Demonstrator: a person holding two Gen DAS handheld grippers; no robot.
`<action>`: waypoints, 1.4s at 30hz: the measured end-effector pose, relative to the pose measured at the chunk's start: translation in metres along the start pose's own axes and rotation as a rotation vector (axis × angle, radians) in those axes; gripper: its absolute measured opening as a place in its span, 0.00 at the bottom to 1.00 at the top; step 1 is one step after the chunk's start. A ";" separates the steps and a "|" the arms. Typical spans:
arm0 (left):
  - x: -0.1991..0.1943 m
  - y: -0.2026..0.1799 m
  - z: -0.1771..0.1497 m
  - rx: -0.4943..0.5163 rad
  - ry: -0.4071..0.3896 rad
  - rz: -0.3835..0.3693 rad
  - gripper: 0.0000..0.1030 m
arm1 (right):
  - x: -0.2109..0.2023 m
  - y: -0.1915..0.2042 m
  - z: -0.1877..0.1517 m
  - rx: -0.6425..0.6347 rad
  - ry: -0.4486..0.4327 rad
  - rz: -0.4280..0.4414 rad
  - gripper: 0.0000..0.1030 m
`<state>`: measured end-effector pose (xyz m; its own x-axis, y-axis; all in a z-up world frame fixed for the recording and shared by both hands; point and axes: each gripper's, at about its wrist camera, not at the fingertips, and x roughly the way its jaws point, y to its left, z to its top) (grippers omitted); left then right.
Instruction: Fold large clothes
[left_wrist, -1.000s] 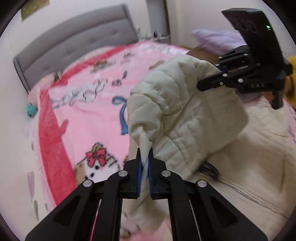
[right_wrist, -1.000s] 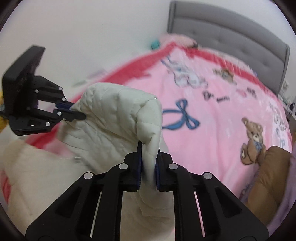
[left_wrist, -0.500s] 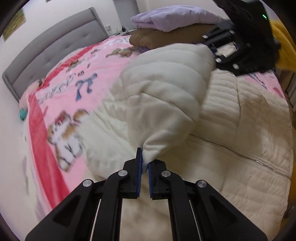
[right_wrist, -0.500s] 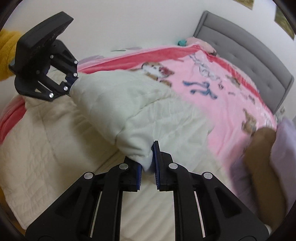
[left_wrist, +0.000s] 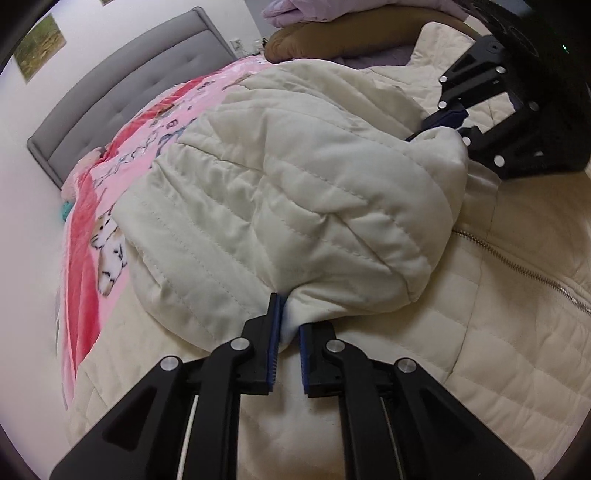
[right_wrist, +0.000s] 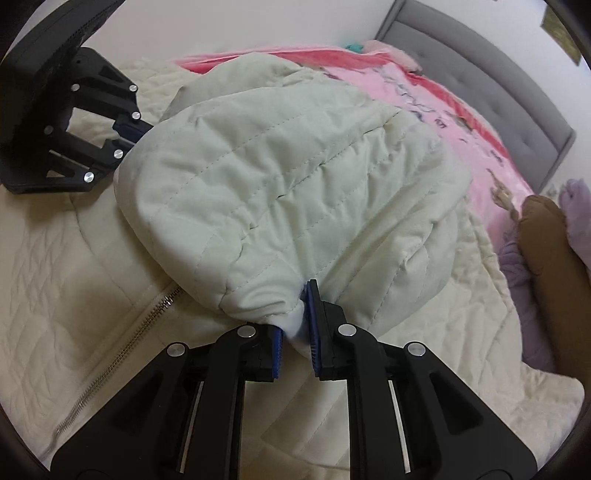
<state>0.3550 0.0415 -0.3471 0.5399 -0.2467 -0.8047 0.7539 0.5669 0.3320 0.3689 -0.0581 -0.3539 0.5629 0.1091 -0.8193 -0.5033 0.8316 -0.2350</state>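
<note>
On the bed (left_wrist: 122, 155), a cream jacket (left_wrist: 498, 332) lies spread, zipper (right_wrist: 122, 354) showing. Its folded part (left_wrist: 295, 192) rests on top, toward 12 o'clock. Both claws have just been opening a little: left claw (left_wrist: 287, 332) and right claw (right_wrist: 297, 332) each still pinch its edge.

wall picture (left_wrist: 38, 46) cropped and blurred, brown cushion (right_wrist: 554, 266) cut by frame edge

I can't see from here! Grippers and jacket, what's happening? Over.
Left gripper, right gripper pinch hood edge. Hood lies on cream jacket. Nothing blocking.
</note>
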 end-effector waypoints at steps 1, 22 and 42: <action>-0.002 -0.001 0.000 0.005 -0.002 0.008 0.11 | -0.003 -0.001 0.001 0.015 -0.003 -0.002 0.14; -0.087 0.112 0.007 -0.514 -0.083 -0.126 0.64 | -0.100 -0.115 -0.026 0.608 -0.152 0.179 0.60; -0.003 0.021 -0.007 -0.504 0.078 -0.260 0.63 | -0.001 -0.018 -0.009 0.223 0.021 0.215 0.51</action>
<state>0.3667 0.0599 -0.3414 0.3166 -0.3802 -0.8690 0.5760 0.8050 -0.1424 0.3713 -0.0776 -0.3534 0.4441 0.2864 -0.8490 -0.4519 0.8898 0.0638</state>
